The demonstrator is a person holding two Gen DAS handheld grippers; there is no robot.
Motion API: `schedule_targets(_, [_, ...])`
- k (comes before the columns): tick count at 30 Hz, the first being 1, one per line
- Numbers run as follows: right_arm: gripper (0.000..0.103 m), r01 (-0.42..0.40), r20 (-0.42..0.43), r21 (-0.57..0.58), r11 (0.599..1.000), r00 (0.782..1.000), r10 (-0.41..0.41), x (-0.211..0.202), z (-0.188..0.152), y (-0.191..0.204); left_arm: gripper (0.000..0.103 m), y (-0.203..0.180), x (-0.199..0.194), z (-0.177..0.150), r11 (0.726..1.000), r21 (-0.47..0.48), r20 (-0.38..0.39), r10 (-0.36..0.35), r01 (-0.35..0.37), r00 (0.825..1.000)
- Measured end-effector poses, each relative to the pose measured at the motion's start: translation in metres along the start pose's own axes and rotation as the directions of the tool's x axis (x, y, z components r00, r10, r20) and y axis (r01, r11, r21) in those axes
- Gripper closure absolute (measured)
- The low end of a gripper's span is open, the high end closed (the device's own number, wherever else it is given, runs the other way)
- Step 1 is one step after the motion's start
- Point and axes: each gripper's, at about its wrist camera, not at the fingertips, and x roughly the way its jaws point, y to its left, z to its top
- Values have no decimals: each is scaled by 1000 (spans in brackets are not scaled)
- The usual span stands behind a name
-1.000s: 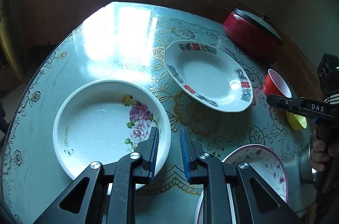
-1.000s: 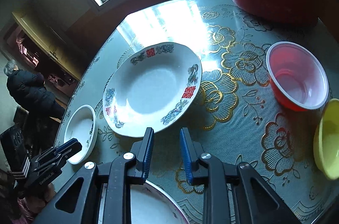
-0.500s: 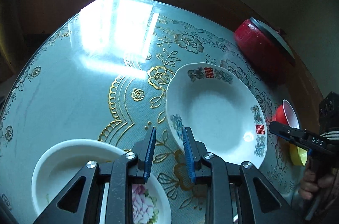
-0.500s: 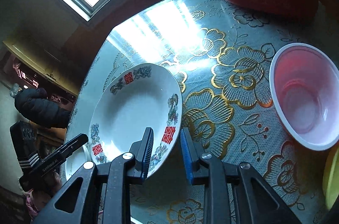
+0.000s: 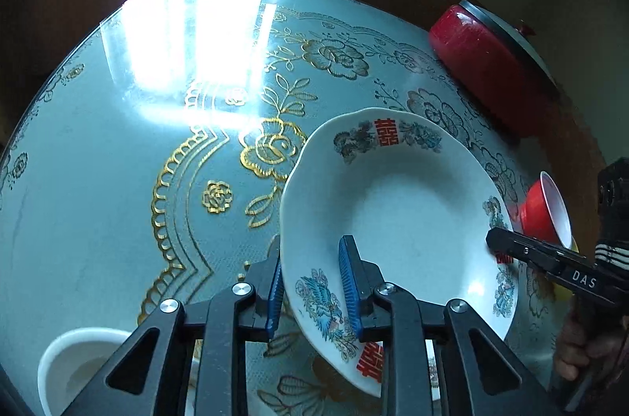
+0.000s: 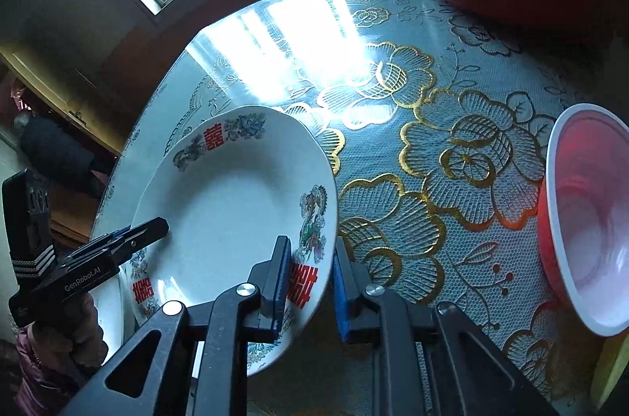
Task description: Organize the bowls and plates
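White bowl (image 5: 74,369): we see it at the near left of the table (image 5: 98,199), low beside our left tool; only part of its rim and hollow shows.
Left gripper (image 5: 312,284): our jaws straddle the left rim of the plate, one blue pad under the edge and one over the inside; they are parted with a gap beside the rim, so we have it bracketed, not pinched.
Plate (image 5: 401,211): white, with red double-happiness marks and bird patterns on its rim; it sits mid-table between our two tools. In the left wrist view its near edge looks raised off the cloth, though we cannot tell for sure.
Right gripper (image 6: 310,292): our jaws are spread across the plate's right rim (image 6: 236,211), left pad over the inside by a red mark, right pad outside the edge; we are not yet clamping it.
Red bowl (image 6: 585,227): it stands well right of the plate, white inside, tilted in our view.
Yellow bowl (image 6: 613,376): a sliver shows just behind the red bowl at the right edge.
Red pot (image 5: 491,70): lidded, at the far right edge of the table.
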Motion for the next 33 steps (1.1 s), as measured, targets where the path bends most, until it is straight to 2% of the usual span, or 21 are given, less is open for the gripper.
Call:
schedule_targets(2, [81,-14,-55,6,1000,998,14,-2,-3,-4,77,-6,-6,-13,999,31,-19,-14,14,1000])
schedule_targets(4, [80,-7,-70,-25,1000,998,5,-4,-8,-6,76,-10,-8,-21,999,39,-24,-34,35,999])
schedule_targets(7, [77,-15,-97,-40,999,995,11,0,-16,-6,73,-21,-7,-27,997,76,-18,-3,5,1000])
schedule_targets(9, [76,-18,-76,-49,999,997,14,1,-19,-5,70,-21,-1,-26,998,58,-33,-12,14,999])
schedule_targets(12, [78,-12,-54,-61,998,998,8,3,-22,-5,71,-24,0,-25,997,80,-8,21,-20,1000])
schedule_targets(19, [79,-6,-32,-70,998,999,4,-1,-31,-6,74,-21,-6,-33,997,77,-8,-11,12,1000])
schedule_targets(23, [79,4,-30,-48,999,1000,-5,-5,-32,-11,75,-23,-12,-37,998,66,-3,-20,20,1000])
schedule_targets(28, [79,-24,-48,21,999,999,25,-12,-32,-21,79,-21,-19,-38,997,20,-4,-74,74,997])
schedule_targets(31, [79,-29,-38,25,999,999,29,-17,-35,-24,79,-29,-28,-44,996,70,24,-57,55,998])
schedule_targets(33, [80,-27,-38,35,999,999,28,-19,-39,-27,79,-31,-32,-46,996,65,22,-58,56,998])
